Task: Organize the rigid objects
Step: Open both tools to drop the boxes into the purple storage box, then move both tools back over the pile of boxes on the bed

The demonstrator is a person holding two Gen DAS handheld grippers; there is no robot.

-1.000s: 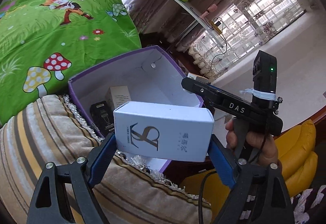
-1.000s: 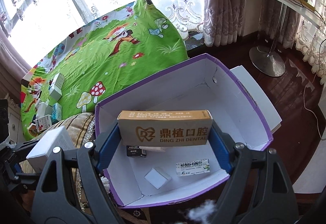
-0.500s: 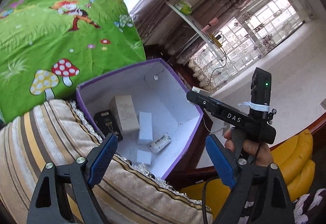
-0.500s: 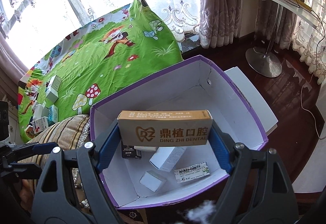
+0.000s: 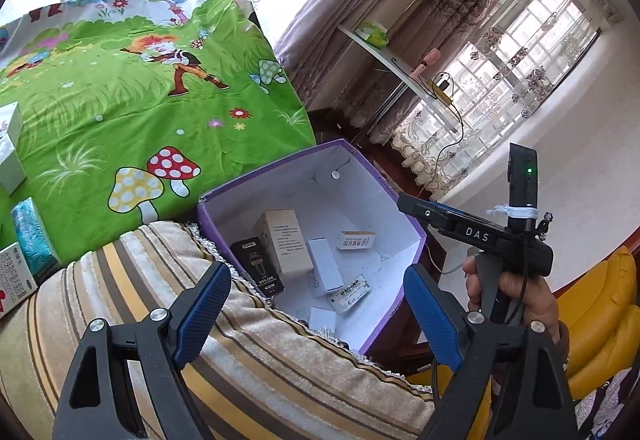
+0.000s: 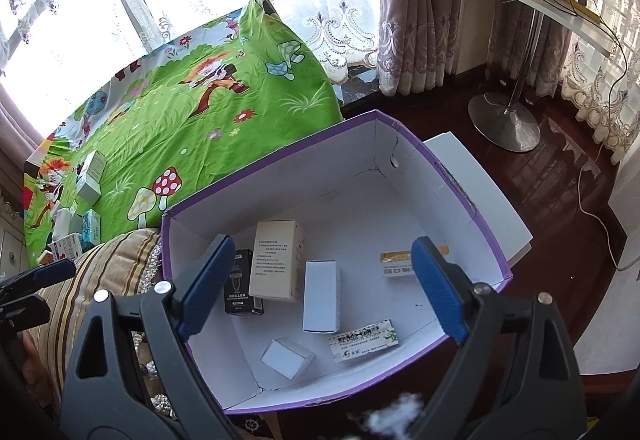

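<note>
Both the left claw (image 5: 316, 314) and right claw (image 6: 324, 286) gape empty, the right's jaws just widened; the purple box (image 6: 460, 180) overhangs the striped cushion (image 5: 120, 288), so a nudge might tip it.

Light: bright daylight from the windows (image 6: 168, 0), blown out white.
Shadows: soft, inside the purple box (image 6: 460, 176).
Distortion: strong fisheye bending, dark corners.
Focus: sharp throughout.

We see a storage box (image 6: 472, 208) with purple outside and rim, white inside. In it lie a black carton (image 6: 240, 282), a cream carton (image 6: 276, 264), plain white cartons (image 6: 322, 296) and an orange-and-white carton (image 6: 396, 264). The bedsheet (image 5: 120, 120) is bright green with cartoon mushrooms. The cushion (image 5: 260, 368) bears beige, yellow and brown stripes. Our gripper pads (image 6: 208, 284) are blue.
</note>
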